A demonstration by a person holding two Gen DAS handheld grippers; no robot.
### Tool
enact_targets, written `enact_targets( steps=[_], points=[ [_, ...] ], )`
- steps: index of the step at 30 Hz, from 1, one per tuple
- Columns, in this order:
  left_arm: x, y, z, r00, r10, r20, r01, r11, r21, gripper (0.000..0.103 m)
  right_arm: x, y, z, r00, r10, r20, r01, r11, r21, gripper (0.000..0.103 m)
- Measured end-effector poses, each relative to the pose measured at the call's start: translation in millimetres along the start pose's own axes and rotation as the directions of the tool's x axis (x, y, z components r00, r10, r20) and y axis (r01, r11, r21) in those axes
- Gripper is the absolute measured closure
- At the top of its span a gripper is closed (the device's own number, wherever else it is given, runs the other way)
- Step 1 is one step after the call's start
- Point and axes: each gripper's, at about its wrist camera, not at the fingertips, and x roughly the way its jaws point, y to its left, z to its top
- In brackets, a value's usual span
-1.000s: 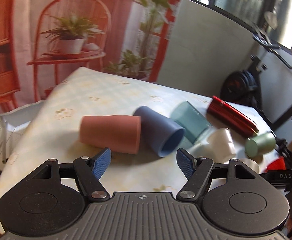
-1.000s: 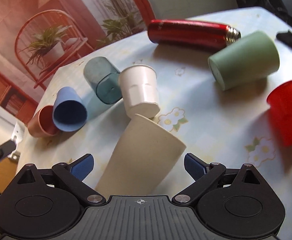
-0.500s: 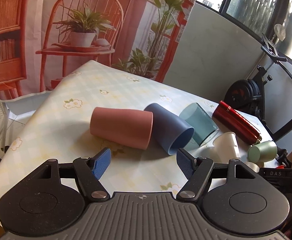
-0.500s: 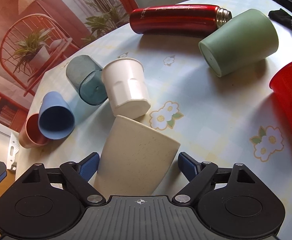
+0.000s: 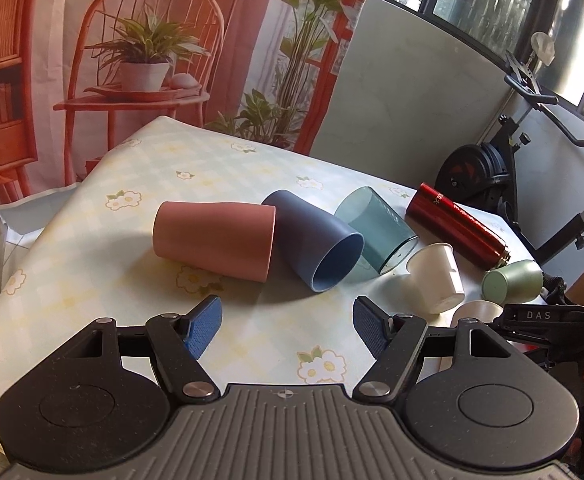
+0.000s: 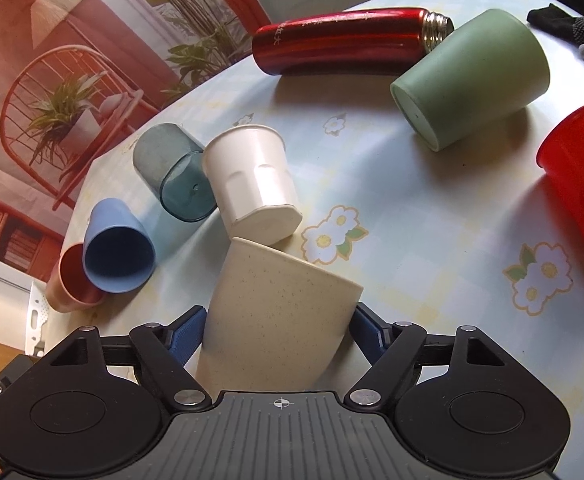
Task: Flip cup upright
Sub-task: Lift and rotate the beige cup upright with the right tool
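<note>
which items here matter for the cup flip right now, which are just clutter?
In play:
right gripper, closed around the cream cup
cream cup, lying on its side

Lying about:
left gripper, open, holding nothing
pink cup
blue cup
teal cup
white cup
green cup
red cup
red flask
</note>
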Motion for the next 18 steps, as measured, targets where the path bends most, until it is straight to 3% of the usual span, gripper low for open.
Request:
enact_targets(
  steps=[8, 18],
  points=[
    [-2, -5, 1, 1.0, -0.009, 0.006, 0.009, 1.0, 0.006, 0.028, -24, 19, -16, 0.994, 0.02, 0.103, -0.004, 0.988, -0.157, 0.03],
    [-5, -10, 0, 1.0, -0.019, 0.014, 0.018, 1.0, 0.017, 0.028, -37, 23, -23, 0.99, 0.033, 0.139, -0.004, 0.979, -0.204, 0.032]
  ],
)
